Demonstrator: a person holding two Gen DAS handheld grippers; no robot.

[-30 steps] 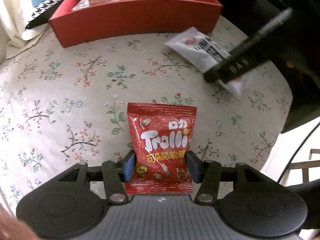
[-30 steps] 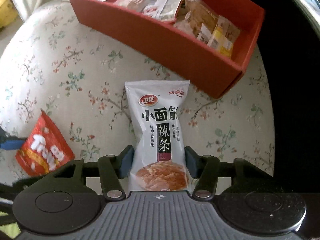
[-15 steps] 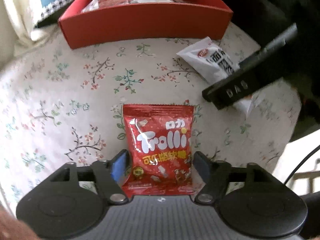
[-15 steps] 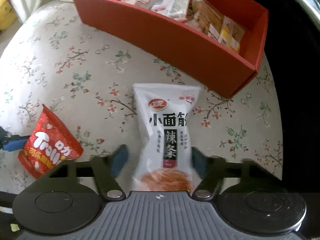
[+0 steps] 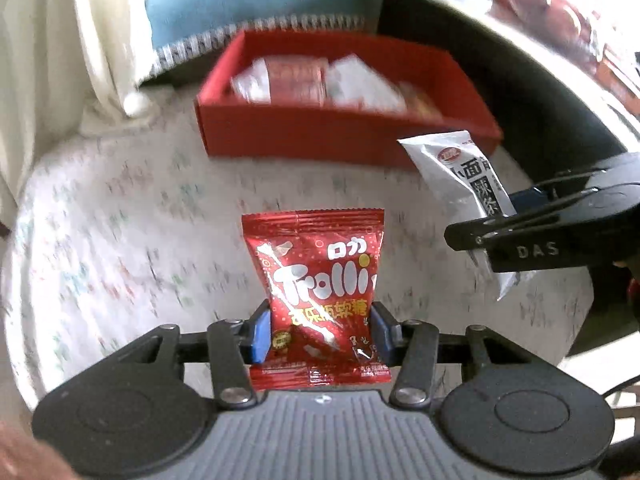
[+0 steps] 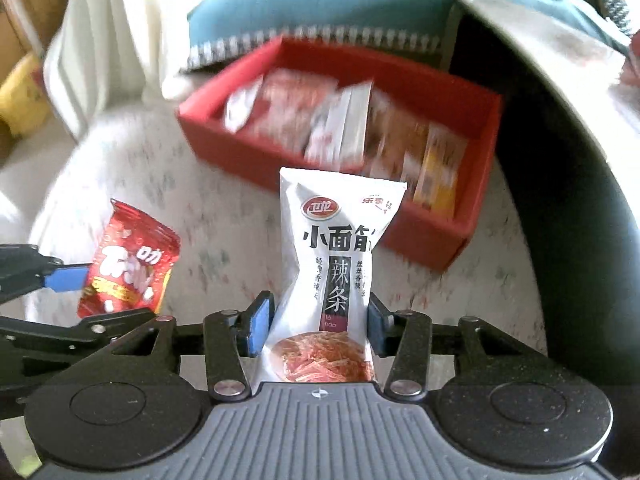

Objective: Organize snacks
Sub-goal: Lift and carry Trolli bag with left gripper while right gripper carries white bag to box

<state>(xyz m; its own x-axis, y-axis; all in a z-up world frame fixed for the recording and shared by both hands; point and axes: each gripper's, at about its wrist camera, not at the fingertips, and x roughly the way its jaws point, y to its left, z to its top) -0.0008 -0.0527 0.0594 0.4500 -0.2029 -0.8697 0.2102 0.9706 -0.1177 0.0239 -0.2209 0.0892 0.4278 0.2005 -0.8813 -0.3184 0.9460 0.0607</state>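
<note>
Left wrist view: the left tool has just been closing, and its two blue pads now pinch one red Trolli packet low on its sides, so the bag creases inward between them. White "Trolli" lettering shows with yellow Chinese characters beneath; the packet is held clear above the counter with its flowered cloth. Beyond it stands one red box, open-topped, holding several blurred packets whose number cannot be counted here. On the right the other tool appears side-on, black, marked "DAS", with one white packet sticking up out of it. A blue cushion lies behind the box.

Right wrist view: the right tool has also just been closing, and its blue pads squeeze that white packet, which pinches in at the waist. This view shows the front: a red oval logo, large black Chinese characters, a dark panel reading "la tiao" and a picture of orange strips at the bottom. The red box lies behind it, and its contents show better here, red, white and yellow-orange packets standing in a row, still too blurred to count. At the left edge the Trolli packet hangs tilted in the left tool.
</note>
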